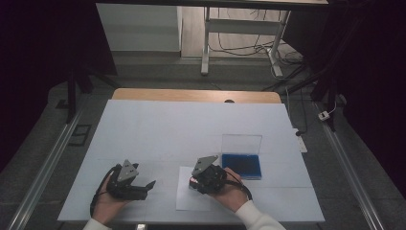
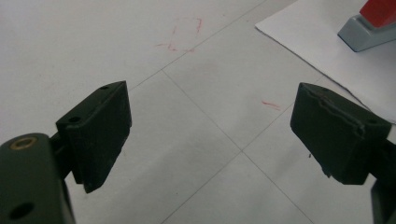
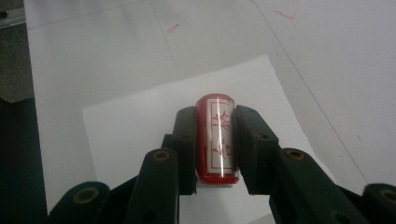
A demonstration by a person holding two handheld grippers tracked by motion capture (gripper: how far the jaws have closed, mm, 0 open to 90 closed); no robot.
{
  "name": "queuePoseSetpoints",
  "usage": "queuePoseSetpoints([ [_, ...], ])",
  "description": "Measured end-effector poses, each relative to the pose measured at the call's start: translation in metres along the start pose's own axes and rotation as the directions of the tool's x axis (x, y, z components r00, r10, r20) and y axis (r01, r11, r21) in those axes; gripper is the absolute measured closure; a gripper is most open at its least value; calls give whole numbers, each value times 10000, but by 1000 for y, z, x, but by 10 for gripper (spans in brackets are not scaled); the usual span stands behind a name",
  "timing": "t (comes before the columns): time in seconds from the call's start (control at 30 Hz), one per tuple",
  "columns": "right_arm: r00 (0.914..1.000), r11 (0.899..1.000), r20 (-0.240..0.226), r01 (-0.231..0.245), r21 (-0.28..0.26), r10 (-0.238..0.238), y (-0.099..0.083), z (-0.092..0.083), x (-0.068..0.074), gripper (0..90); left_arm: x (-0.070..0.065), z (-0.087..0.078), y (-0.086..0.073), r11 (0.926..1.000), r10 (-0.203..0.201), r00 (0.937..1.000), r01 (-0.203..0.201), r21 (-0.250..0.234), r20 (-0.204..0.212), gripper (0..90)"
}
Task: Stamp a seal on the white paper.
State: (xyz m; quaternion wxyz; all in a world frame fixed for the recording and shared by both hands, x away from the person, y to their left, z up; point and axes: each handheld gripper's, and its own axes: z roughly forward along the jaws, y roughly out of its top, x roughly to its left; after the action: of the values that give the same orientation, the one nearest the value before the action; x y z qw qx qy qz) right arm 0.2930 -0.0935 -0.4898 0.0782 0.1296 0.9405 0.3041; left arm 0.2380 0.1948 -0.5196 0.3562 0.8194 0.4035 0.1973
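The right gripper [image 3: 215, 140] is clenched on a red stamp [image 3: 216, 137]. The stamp label carries red characters in a red frame, probably Chinese; they cannot be read with certainty. The stamp's long axis runs along the jaws, toward 12 o'clock in the right gripper view. It stands over a white paper sheet [image 3: 135, 126]. The left gripper [image 2: 210, 135], at 9 o'clock from the stamp, is released. A blue ink pad case [image 1: 242, 164], lid raised, lies at 2 o'clock.
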Motion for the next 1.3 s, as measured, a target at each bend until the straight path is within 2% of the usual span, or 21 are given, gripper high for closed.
queuePoseSetpoints([
  [0.53,9998,9997,-141,-113,239,116,2,1,-3,699,-1,1,0,10000,39,10000,-39,35,-11,131],
  [0.7,9999,9988,-34,162,462,-161,6,2,-2,702,0,1,0,10000,33,10000,-33,53,25,131],
  [0.8,10000,9986,-63,-11,533,15,6,2,-2,702,0,1,-1,10000,42,10000,-42,65,44,131],
  [0.97,9999,9972,-28,106,745,-104,7,4,-1,703,0,1,-1,9999,34,10000,-34,102,42,130],
  [1.1,10000,9969,-44,-55,780,58,6,5,-1,706,-1,1,-1,9999,65,10000,-66,125,76,130],
  [1.23,9999,9961,33,99,876,-102,7,6,0,707,-1,2,-1,9998,69,10000,-70,163,60,130],
  [1.3,10000,9963,7,-33,864,33,7,6,0,707,-1,2,-1,9998,80,9999,-81,172,61,129],
])
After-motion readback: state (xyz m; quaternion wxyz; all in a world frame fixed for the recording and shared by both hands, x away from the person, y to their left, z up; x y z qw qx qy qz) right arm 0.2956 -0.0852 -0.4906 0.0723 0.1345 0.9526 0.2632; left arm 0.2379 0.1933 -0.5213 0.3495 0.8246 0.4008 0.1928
